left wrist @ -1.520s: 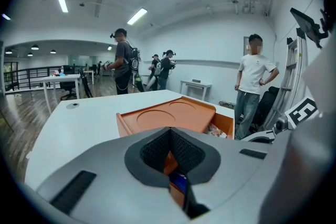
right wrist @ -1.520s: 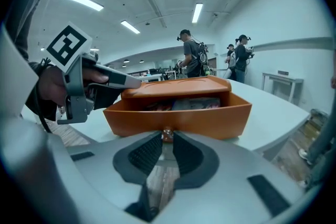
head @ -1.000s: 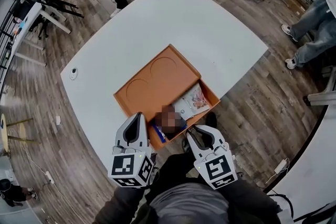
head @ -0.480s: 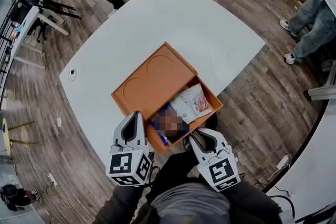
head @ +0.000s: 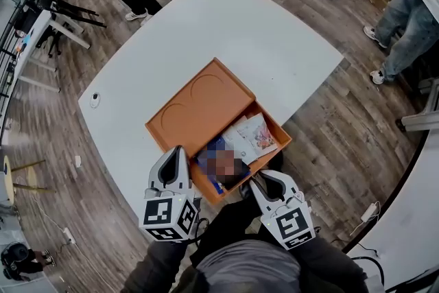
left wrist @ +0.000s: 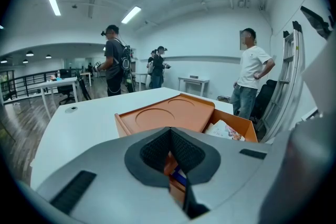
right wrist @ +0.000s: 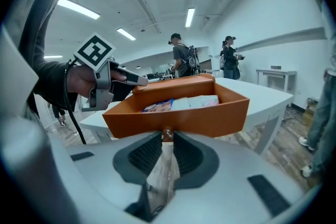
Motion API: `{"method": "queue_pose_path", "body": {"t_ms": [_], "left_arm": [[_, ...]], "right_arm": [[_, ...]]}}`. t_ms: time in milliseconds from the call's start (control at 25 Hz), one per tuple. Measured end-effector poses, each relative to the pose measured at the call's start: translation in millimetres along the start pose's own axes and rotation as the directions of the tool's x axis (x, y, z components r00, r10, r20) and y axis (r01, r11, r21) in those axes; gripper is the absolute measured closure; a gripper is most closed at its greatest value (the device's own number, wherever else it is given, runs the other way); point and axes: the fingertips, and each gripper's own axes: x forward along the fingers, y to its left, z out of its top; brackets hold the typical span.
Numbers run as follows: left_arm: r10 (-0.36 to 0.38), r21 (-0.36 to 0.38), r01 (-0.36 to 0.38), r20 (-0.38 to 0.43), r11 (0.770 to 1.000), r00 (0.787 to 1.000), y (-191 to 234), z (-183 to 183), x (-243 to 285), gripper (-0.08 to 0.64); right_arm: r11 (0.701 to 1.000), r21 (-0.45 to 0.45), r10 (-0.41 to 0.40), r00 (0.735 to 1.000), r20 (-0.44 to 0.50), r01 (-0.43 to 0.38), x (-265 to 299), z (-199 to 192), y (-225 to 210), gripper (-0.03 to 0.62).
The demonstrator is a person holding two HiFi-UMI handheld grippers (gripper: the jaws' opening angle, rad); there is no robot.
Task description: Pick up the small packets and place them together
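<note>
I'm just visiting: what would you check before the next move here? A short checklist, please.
1. Right claw grips a small packet: ok.
2. Orange box stands open ahead of it: ok.
3. Other packets already lie inside the box: ok.
4. Left claw shut, empty, beside the box: ok.
5. Free room inside for another packet: cannot tell.

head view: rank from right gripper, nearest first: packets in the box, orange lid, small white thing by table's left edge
1. packets, in the box just ahead of the right gripper
2. orange lid, farther up and left
3. small white thing, far left
</note>
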Motion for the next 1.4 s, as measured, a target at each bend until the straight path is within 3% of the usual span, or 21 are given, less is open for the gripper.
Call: {"method": "queue_pose_path", "body": {"t_ms": [400, 520, 760, 1040, 1200, 1400], "left_arm": [[0.019, 0.004, -0.019, 0.009, 1.000, 1.000, -1.3, -0.2, 1.1, 0.563], [0.028, 0.011, -0.028, -0.004, 1.000, 1.000, -2.0, -1.5, 2.0, 0.563], [0.020, 0.001, -0.020, 0.015, 1.000, 1.000, -11.0, 9.1, -11.3, 0.563], [-0.047, -0.014, 0.048, 0.069, 0.999, 0.997, -40.0, 32.0, -38.2, 0.563], [-0.066, -0.021, 0.069, 0.127, 0.997, 0.990, -61.7, 40.4, -50.6, 0.563], [0.003, -0.067, 0.008, 0.159, 0.998, 0.987, -52.1, 35.8, -63.4, 0.563]], "right_arm": [[0.997, 0.056, 0.050, 0.998, 0.045, -0.053, 2.4, -2.9, -3.6, 0.520], [0.993, 0.086, 0.085, 0.996, 0.023, -0.086, -2.5, -3.7, -5.4, 0.467], [0.996, 0.048, 0.075, 0.997, -0.015, -0.074, -33.9, 8.1, -10.7, 0.454], [0.982, -0.145, 0.121, 0.993, 0.004, -0.120, -42.9, 84.6, 1.6, 0.454], [0.937, -0.287, 0.196, 0.979, -0.046, -0.201, -31.6, 117.7, 13.4, 0.454], [0.879, -0.377, 0.246, 0.955, -0.168, -0.293, 6.8, 111.1, 26.4, 0.454]]}}
